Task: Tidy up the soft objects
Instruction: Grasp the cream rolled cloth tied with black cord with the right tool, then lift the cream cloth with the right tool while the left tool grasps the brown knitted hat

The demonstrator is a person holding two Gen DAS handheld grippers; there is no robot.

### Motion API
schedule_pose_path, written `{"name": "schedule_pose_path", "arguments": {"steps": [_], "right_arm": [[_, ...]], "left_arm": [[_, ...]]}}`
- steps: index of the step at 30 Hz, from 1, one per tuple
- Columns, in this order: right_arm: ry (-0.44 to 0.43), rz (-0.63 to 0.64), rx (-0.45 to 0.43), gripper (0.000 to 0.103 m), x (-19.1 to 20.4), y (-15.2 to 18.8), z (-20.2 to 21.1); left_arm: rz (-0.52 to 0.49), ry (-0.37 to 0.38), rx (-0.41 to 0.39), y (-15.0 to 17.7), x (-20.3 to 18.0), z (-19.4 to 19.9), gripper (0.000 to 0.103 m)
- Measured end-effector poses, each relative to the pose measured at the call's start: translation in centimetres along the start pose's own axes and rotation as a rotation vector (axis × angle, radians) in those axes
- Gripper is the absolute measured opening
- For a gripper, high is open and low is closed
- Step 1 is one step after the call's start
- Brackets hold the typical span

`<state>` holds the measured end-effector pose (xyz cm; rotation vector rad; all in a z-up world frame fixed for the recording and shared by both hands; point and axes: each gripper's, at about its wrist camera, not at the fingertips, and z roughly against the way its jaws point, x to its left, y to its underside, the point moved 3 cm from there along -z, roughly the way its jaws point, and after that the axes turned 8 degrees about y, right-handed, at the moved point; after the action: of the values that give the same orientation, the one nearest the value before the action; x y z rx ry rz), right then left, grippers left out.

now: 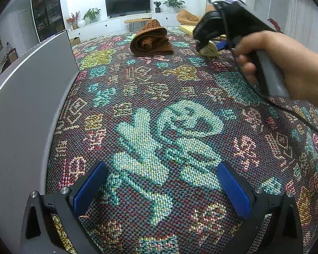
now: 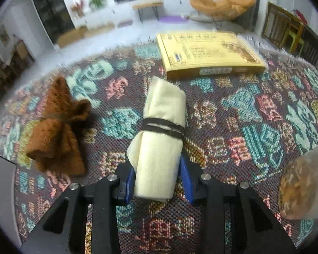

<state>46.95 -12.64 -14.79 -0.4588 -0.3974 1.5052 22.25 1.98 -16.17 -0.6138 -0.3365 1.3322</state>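
Two soft bundles are out on the patterned cloth (image 1: 159, 110) that covers the counter, and the yellow box (image 2: 207, 53) at its far edge is the handiest marker for placing them. The cream cloth roll (image 2: 161, 139), bound round its middle with a dark band (image 2: 162, 128), sits just on the near side of that box, its far end pointing toward the box's long front face but not touching it. The right claw (image 2: 158, 182) is clenched on the roll's near end, a blue pad pressed flat against each side of it; whether the roll is lifted off the cloth or still lying on it I cannot tell. In the left wrist view a person's hand (image 1: 286, 63) grips the handle of that claw, and a dark cable trails from it across the cloth.

The brown knitted bundle (image 2: 57, 131) lies well to the left of the box and of the cream roll, apart from both, loosely folded.

The left claw (image 1: 161, 188) hangs nearer to me, far from the box, its jaws released and wide apart with only bare patterned cloth between the blue pads (image 1: 233, 190). A grey panel (image 1: 21, 116) stands upright along the cloth's left edge.
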Motion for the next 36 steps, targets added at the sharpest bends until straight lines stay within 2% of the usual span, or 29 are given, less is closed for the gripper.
{"name": "schedule_pose_path", "arguments": {"steps": [2, 5, 8, 11, 13, 14, 17, 21, 23, 25, 27, 31, 34, 36], "right_arm": [[-0.036, -0.001, -0.022, 0.039, -0.6, 1.8, 2.0], [-0.089, 0.024, -0.063, 0.039, -2.4, 6.4, 6.9], [-0.096, 0.037, -0.078, 0.039, -5.0, 11.0, 10.6], [-0.023, 0.042, -0.106, 0.039, -10.0, 16.4, 14.4], [0.056, 0.031, -0.128, 0.039, -13.2, 17.7, 15.1], [0.100, 0.010, -0.136, 0.039, -15.4, 17.7, 15.0], [0.140, -0.085, -0.129, 0.039, -20.3, 15.3, 13.2], [0.212, -0.117, -0.134, 0.039, -23.9, 10.6, 9.1], [0.220, -0.147, -0.108, 0.039, -25.2, 9.4, 6.9], [0.210, -0.176, -0.093, 0.040, -26.0, 9.2, 5.6], [0.215, -0.170, -0.131, 0.040, -26.1, 9.4, 5.9], [0.215, -0.170, -0.132, 0.040, -26.2, 9.4, 5.8], [0.231, -0.158, -0.130, 0.041, -26.0, 9.7, 6.1], [0.235, -0.155, -0.130, 0.041, -25.9, 9.5, 5.3]], "left_arm": [[0.000, 0.000, 0.000, 0.0, 0.0, 0.0, 0.103], [0.000, -0.001, 0.000, 0.0, 0.0, 0.0, 0.103], [-0.001, -0.001, 0.001, 0.0, 0.0, 0.0, 0.103], [-0.001, -0.001, 0.000, 0.0, 0.0, 0.0, 0.103], [-0.001, -0.001, 0.000, 0.0, 0.0, 0.0, 0.103], [-0.001, -0.001, 0.000, 0.0, 0.0, 0.0, 0.103], [0.000, 0.000, 0.000, 0.0, 0.0, 0.0, 0.103], [0.000, 0.000, 0.000, 0.0, 0.0, 0.0, 0.103], [0.000, 0.000, 0.000, 0.0, 0.0, 0.0, 0.103], [-0.001, 0.000, 0.001, 0.0, 0.0, 0.0, 0.103], [-0.001, -0.002, 0.003, 0.0, 0.0, -0.1, 0.103], [0.016, -0.002, 0.006, -0.5, 0.0, -0.3, 0.103], [0.106, -0.026, 0.031, -1.6, 0.2, -0.8, 0.103], [0.210, 0.025, 0.019, -2.8, 0.7, -0.9, 0.103]]}}
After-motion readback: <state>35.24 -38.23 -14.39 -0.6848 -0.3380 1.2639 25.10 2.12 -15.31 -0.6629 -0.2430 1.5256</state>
